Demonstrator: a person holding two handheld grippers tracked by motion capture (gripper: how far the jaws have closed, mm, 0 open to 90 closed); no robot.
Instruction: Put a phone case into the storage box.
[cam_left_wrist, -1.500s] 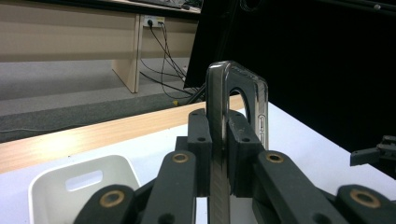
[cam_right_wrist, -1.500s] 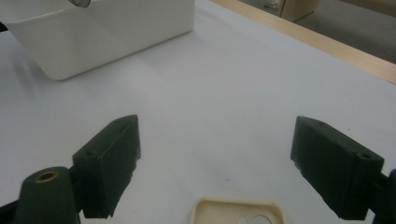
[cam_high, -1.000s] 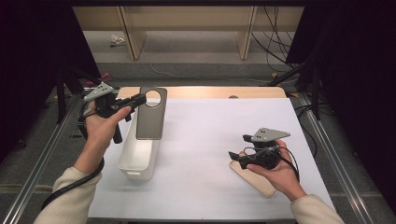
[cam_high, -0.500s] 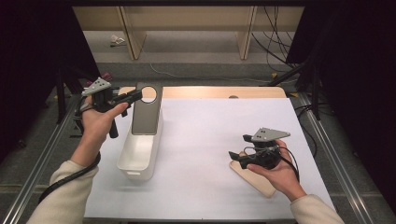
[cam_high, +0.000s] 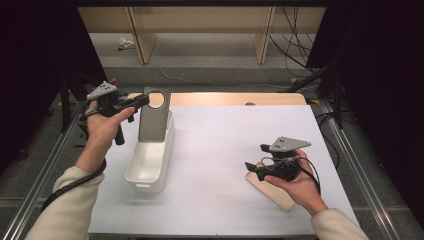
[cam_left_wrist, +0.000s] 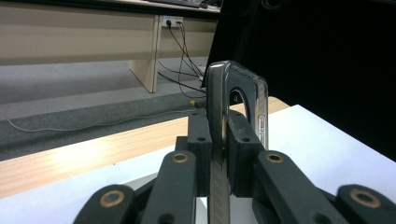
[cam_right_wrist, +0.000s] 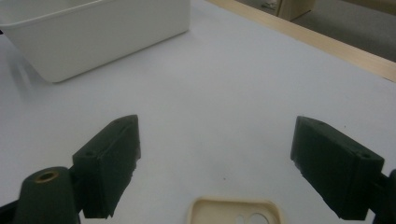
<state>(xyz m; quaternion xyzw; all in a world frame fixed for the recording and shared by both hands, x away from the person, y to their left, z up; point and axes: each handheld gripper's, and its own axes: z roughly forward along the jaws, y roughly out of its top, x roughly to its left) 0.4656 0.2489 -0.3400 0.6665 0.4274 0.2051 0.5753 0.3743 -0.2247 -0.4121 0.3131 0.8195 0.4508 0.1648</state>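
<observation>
Since the first earlier frame we have tipped the dark phone case (cam_high: 153, 116) from lying nearly flat over the white bin (cam_high: 150, 159) to standing almost upright above the bin's far end, and our left gripper (cam_high: 131, 103) has shifted with it toward the upper left of the frame, while the right one has stayed put. The case is pinched edge-on between the left jaws: in the left gripper view its thin glossy rim (cam_left_wrist: 219, 140) runs straight up the middle of the frame with a black pad pressed against each side, the camera cut-out rising above them. We judge the step in hand to be lowering this case into the bin; the next move calls for bringing it down inside the walls before the jaws let go, keeping it from catching the rim. The bin sits on the white worktop (cam_high: 225, 150) at centre left. At lower right our right gripper (cam_high: 252, 167) rests with its jaws spread wide and empty, just over a cream phone case (cam_right_wrist: 233, 212) lying flat on the worktop, apart from both pads.
</observation>
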